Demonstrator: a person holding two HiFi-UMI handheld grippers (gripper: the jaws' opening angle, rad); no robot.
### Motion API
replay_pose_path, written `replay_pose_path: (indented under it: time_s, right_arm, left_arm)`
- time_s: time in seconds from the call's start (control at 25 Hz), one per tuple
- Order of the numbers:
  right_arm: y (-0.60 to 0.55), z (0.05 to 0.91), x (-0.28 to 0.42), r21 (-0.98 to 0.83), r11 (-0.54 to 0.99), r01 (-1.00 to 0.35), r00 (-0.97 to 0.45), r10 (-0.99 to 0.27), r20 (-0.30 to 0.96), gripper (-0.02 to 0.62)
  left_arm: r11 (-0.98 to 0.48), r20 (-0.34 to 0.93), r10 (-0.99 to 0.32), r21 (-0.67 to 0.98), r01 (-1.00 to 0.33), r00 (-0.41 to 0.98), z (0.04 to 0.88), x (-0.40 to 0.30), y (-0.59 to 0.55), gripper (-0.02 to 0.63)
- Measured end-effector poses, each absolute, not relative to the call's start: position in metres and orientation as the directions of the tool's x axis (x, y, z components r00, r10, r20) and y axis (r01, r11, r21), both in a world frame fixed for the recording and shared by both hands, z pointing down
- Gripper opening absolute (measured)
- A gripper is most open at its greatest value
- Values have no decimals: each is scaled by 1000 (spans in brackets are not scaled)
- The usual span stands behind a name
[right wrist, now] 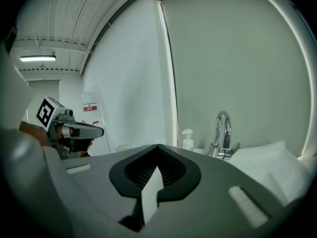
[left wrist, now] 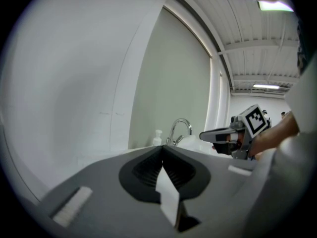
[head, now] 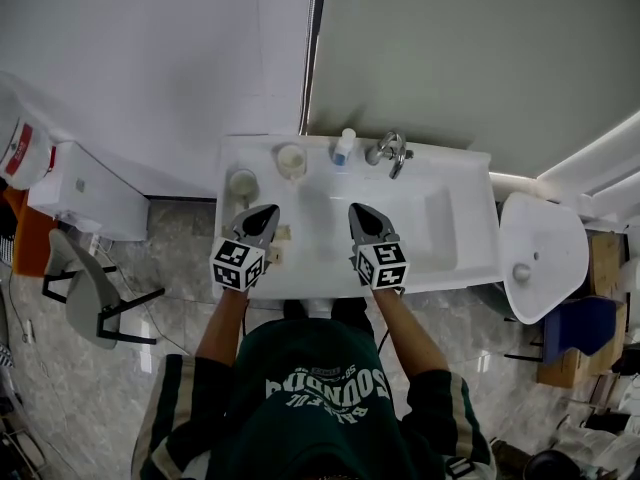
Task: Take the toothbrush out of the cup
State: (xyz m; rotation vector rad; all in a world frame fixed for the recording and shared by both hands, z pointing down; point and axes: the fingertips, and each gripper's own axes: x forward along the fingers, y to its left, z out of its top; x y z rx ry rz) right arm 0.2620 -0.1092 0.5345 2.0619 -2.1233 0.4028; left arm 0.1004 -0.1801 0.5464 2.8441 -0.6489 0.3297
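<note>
I hold both grippers level over the near edge of a white, glossy sink worktop (head: 470, 268). The left gripper (head: 266, 211) has its jaws pressed together with nothing between them, and its own view shows the two grey ribbed pads meeting at the tip. The right gripper (head: 356, 209) is closed the same way and is also empty.

Two cups stand at the far left of the worktop. The cream cup (head: 291, 160) is round and opaque and sits close to the back wall. The clear cup (head: 243, 182) is nearer and further left, just beyond the left gripper's tip, and it looks translucent from the right gripper view. From the head view the cups are too small for me to pick out the toothbrush, so I cannot tell which cup holds it.

Right of the cups are a small white pump bottle (head: 344, 146) with a blue base and a curved chrome faucet (head: 390, 151). Both stand at the far rim of the smooth rectangular basin (head: 420, 218). The wall behind is matt and pale.
</note>
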Motion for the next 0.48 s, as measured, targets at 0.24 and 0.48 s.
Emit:
replay_pose_path:
  time_s: [0.24,0.48]
  right_arm:
    - [-116,537,256,-90,31,-995,-57,-952,301,2]
    - [-128,540,255,-96,36,-995,-64,-951,304,2]
  left_arm:
    - [-874,261,-412,158,-459,873,549,96,-187,51]
    - [-870,269,-415,161,-465,869,553,94,-198,51]
